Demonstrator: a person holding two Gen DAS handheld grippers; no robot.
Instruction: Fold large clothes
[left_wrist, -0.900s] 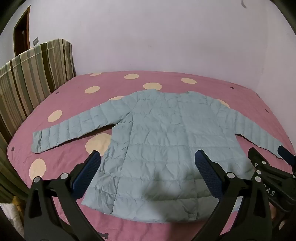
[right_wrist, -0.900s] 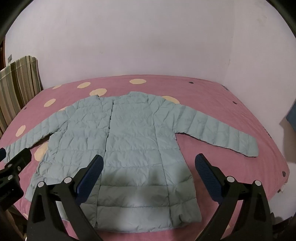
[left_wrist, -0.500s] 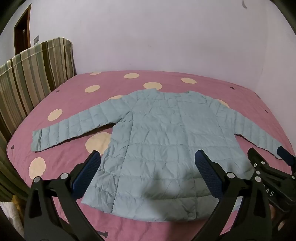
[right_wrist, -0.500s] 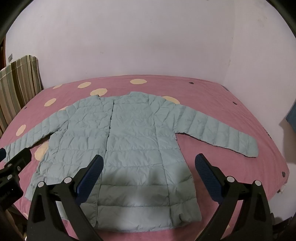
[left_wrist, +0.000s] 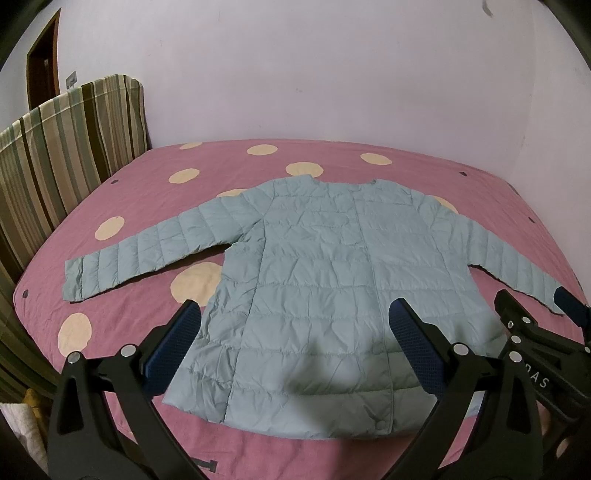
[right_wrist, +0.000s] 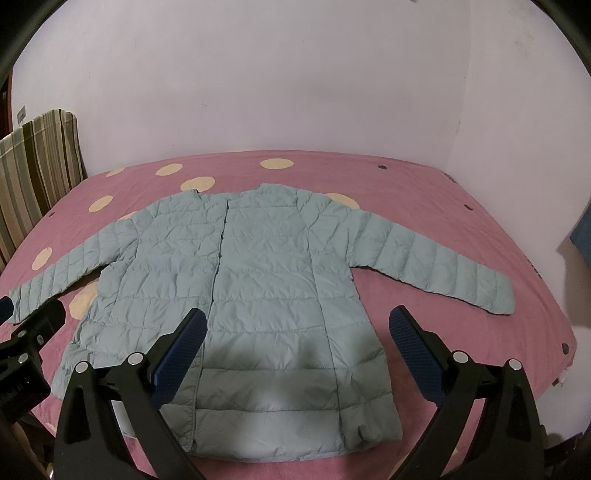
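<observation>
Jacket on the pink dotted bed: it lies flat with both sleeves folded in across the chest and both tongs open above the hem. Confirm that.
Not quite. The jacket lies flat on the bed, but both sleeves are spread out to the sides, not folded in, as the right wrist view shows. The left tongs and right tongs are open above the hem.

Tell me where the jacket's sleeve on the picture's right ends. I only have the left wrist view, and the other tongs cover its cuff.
Observer: In the right wrist view, the light blue puffer jacket has that cuff lying flat on the dotted bedspread, short of the bed's edge.
Reviewer: Are the right tongs closed on anything?
Observer: No. The right tongs stand open over the jacket's lower half, holding nothing.
Reviewer: Anything beyond the bed on that side?
Observer: A dark blue object shows at the frame's edge. It is too cropped to identify.
</observation>
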